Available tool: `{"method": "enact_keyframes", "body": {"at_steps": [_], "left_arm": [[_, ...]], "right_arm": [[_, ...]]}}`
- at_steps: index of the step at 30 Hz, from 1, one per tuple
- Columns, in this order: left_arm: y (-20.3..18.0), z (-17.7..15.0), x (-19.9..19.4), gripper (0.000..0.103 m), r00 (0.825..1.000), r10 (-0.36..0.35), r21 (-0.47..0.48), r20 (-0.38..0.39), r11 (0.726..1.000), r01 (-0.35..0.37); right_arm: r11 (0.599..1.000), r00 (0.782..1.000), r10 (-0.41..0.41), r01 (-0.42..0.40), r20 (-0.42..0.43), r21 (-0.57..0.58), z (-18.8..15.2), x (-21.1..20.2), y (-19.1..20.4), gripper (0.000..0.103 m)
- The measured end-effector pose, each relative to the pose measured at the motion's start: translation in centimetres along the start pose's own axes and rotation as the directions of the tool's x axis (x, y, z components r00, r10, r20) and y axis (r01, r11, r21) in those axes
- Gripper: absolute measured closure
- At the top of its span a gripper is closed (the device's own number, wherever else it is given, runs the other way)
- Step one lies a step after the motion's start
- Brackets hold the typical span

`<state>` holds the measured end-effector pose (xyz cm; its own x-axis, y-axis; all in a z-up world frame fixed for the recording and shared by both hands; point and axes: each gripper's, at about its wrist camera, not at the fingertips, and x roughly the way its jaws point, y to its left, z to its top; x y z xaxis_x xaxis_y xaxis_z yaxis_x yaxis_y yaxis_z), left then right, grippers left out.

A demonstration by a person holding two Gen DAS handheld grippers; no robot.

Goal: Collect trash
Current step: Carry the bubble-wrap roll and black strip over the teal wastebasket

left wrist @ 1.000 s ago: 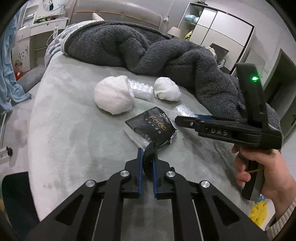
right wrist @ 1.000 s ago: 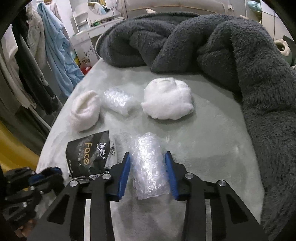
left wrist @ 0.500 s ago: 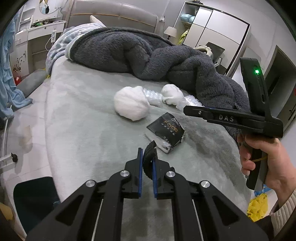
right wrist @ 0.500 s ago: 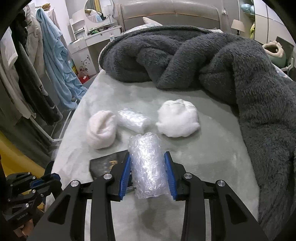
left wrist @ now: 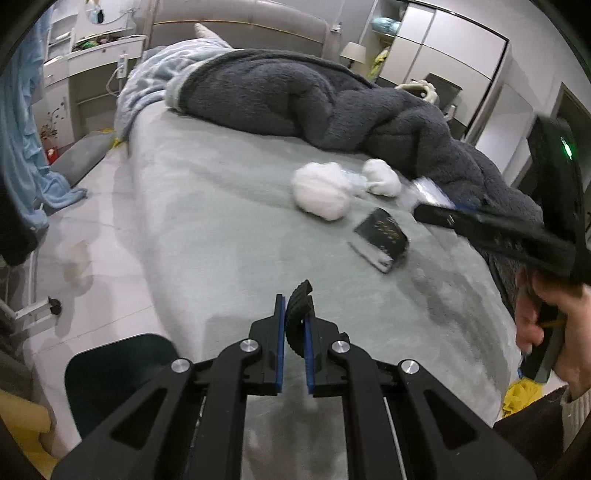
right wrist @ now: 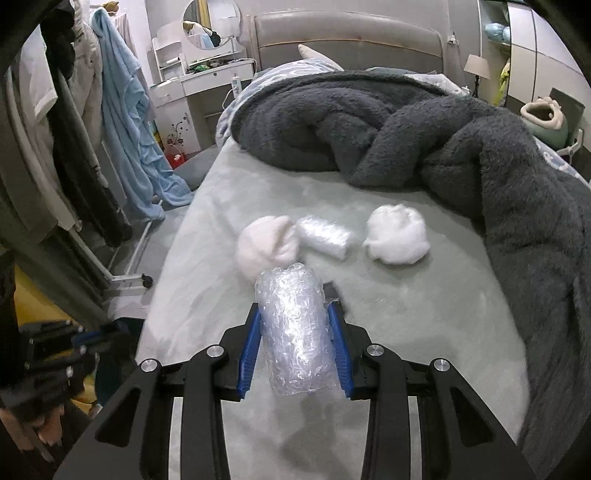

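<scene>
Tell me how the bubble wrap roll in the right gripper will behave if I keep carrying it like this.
The bubble wrap roll probably weighs very little: mostly air pockets. It looks squashy, so the right gripper fingers may sink in rather than grip firmly. Its glossy film could be slippery, and it sticks out past the fingers, so it might pivot or slide.

Left wrist view: from bed's (left wrist: pixel 229 229) foot corner, above mattress, facing headboard (left wrist: pixel 236 33) and wardrobe (left wrist: pixel 454 70). Right wrist view: from same end, facing headboard, dresser (right wrist: pixel 199 85) and hanging clothes (right wrist: pixel 122 118). Shared: grey blanket (left wrist: pixel 332 107), white wads (right wrist: pixel 397 234).
</scene>
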<state>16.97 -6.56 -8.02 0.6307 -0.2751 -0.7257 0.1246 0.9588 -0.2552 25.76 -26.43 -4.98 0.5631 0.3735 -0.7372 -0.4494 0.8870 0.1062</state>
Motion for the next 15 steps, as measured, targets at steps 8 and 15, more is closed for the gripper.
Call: {"method": "enact_keyframes", "body": {"at_steps": [8, 15], "left_arm": [[3.8, -0.8, -1.9, 0.093, 0.999, 0.039, -0.054, -0.029, 0.998, -0.041], [6.3, -1.8, -1.9, 0.093, 0.996, 0.062, -0.086, -0.066, 0.994, -0.067]], "right_arm": [[0.999, 0.999, 0.033, -0.034, 0.022, 0.028, -1.3, -1.4, 4.3, 0.066], [0.998, 0.997, 0.064, -0.064, 0.037, -0.012, -1.4, -2.4, 8.3, 0.066]]}}
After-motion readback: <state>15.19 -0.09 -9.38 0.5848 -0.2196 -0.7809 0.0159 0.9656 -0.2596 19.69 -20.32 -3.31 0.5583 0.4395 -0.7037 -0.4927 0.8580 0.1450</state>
